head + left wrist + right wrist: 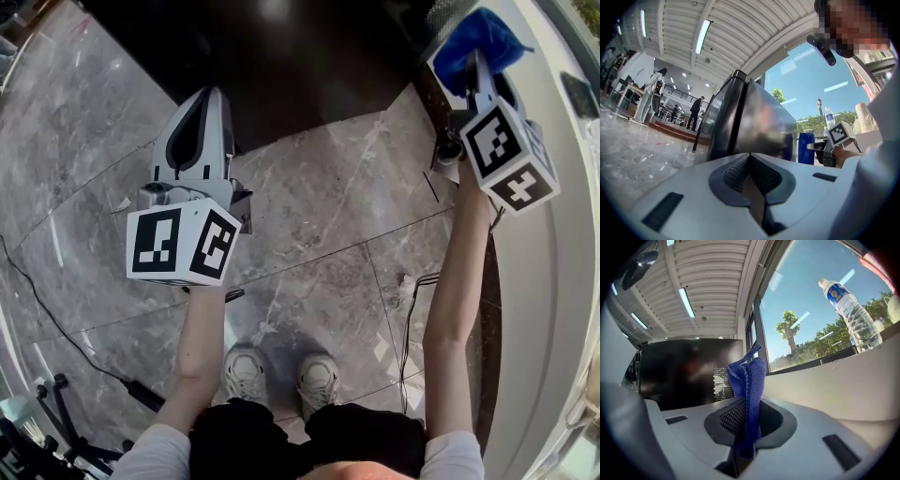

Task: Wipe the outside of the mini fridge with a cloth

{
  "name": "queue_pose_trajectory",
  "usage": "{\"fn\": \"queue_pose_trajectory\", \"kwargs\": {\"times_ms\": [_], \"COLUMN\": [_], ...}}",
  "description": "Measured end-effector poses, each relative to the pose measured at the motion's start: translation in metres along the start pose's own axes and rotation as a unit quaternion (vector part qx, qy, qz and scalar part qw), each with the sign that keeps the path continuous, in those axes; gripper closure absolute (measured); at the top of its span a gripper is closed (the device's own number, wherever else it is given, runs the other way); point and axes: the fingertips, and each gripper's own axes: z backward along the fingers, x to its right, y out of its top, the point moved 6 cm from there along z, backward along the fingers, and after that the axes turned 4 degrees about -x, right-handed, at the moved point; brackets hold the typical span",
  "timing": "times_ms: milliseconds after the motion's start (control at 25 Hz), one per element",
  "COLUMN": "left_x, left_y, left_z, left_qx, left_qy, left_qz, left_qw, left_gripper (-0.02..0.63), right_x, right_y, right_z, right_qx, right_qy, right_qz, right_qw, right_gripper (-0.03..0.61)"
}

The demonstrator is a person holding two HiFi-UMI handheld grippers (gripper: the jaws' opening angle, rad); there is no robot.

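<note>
The mini fridge (281, 47) is a black box at the top of the head view, standing on the marble floor. In the left gripper view the mini fridge (745, 117) shows a dark glossy side just ahead of the jaws. My right gripper (472, 58), raised at the fridge's right side, is shut on a blue cloth (480, 39). In its own view the blue cloth (750, 380) stands up from between the right gripper (746, 404) jaws, and the fridge (684, 371) fills the left. My left gripper (210, 94) is shut and empty, a little short of the fridge front; the left gripper (750, 158) shows its pads pressed together.
A white window ledge (553, 281) runs down the right, close to the fridge, with a water bottle (848, 305) on it. Black cables (417, 281) and stand legs (56, 394) lie on the floor. The person's shoes (281, 375) are below. People (696, 112) stand far off.
</note>
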Motion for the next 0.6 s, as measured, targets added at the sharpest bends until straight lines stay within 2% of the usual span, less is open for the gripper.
{"fn": "queue_pose_trajectory", "kwargs": {"times_ms": [120,280,440,600], "left_x": [-0.002,-0.004,-0.009,-0.021], "left_y": [0.006,0.018,0.03,0.024], "left_z": [0.005,0.016,0.028,0.041], "left_qx": [0.003,0.009,0.017,0.01], "left_qy": [0.003,0.006,0.009,0.02], "left_qz": [0.0,-0.002,0.0,0.011], "left_qw": [1.0,0.9999,0.9998,0.9997], "left_gripper": [0.609,0.609,0.609,0.609], "right_x": [-0.025,-0.078,-0.132,-0.181], "right_y": [-0.003,-0.006,-0.008,-0.019], "right_z": [0.023,0.04,0.06,0.068], "right_qx": [0.007,0.002,-0.01,-0.026], "right_qy": [0.032,0.103,0.176,0.233], "right_qz": [-0.027,-0.032,-0.033,-0.022], "right_qw": [0.999,0.994,0.984,0.972], "right_gripper": [0.517,0.517,0.517,0.517]}}
